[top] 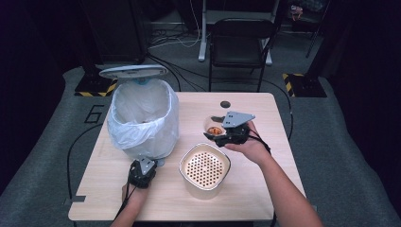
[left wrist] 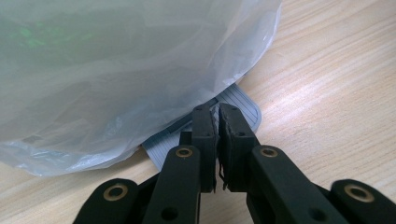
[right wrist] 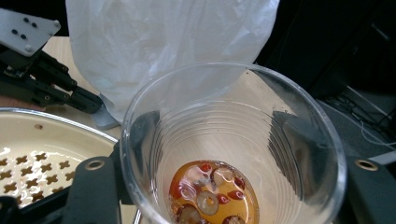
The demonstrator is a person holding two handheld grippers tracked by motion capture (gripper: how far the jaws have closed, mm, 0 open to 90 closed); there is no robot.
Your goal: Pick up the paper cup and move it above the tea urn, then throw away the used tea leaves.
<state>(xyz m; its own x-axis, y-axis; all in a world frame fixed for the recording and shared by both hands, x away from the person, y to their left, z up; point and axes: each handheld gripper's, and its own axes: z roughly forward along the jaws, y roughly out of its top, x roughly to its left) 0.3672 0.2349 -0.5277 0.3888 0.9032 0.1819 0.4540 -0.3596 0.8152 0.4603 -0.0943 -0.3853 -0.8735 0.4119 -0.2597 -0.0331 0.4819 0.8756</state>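
- While left hand-held gripper (left wrist: 217, 140) sits closed on the bin pedal (left wrist: 243, 105) — lid (top: 133, 71) up
- right hand-held gripper (right wrist: 224, 186) clamps clear cup (right wrist: 233, 140) — orange liquid, fruit bits — beside strainer pot (top: 204, 166) on surface (top: 265, 189)

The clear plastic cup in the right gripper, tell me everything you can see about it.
The cup is clear, thin ribbed plastic with a rolled rim, open at the top. At its bottom sits a little amber liquid with red and pale bits floating in it. The right gripper clamps it from both sides, its black jaws pressing the outer wall, holding it about upright above the table. It hangs beyond the cream strainer bowl and to the right of the bagged bin, touching neither.
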